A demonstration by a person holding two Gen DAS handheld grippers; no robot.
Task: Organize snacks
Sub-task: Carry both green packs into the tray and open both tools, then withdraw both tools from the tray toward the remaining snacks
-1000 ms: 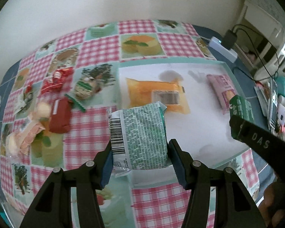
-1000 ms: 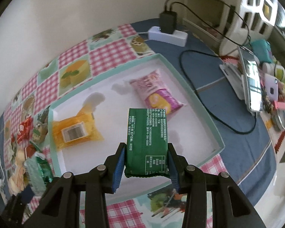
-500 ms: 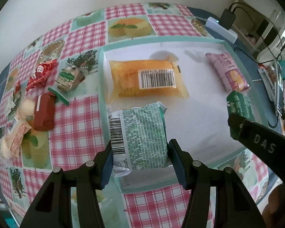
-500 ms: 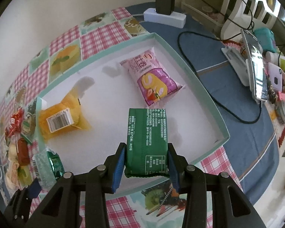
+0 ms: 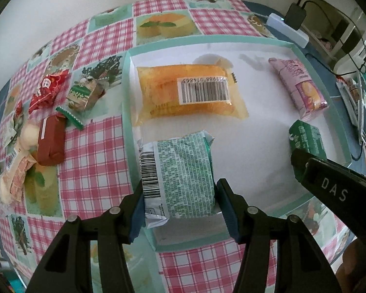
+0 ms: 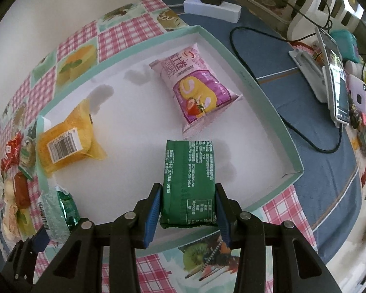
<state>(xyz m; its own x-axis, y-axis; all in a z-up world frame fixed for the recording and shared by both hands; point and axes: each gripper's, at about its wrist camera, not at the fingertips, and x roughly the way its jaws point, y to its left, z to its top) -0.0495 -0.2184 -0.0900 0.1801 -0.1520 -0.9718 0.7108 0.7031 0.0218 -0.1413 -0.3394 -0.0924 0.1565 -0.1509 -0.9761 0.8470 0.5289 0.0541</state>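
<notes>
Because both cameras sit just behind their fingers, each held packet hides part of the tray (image 6: 266, 92) floor beyond it. The left gripper (image 5: 180, 202) is clamped on a pale green packet (image 5: 183, 173) with a barcode strip, held over the tray's near left corner; the packet's lower end is hidden between the pads. The right gripper (image 6: 188, 207) is clamped on a dark green packet (image 6: 190, 183) over the tray's near middle, and its small white print is too fine to read. In the left view the right gripper's far end is cut off by the frame edge, and only a sliver of a hand (image 5: 358, 268) shows in the bottom right corner.

Two snacks lie inside the white, teal-rimmed tray: an orange packet (image 5: 190, 92) at the left and a pink packet (image 6: 197, 85) toward the far right, well apart. More snacks (image 5: 48, 112) lie in a loose heap left of the tray, several overlapping and hard to tell apart.

The tray rests on a pink checked cloth (image 5: 95, 151) with food prints, over a blue cover (image 6: 329, 171). A white power strip (image 6: 212, 7) with a black plug sits by the plain wall; a cable (image 6: 305, 131), a phone on a stand (image 6: 334, 73) and blurred clutter crowd the right edge.
</notes>
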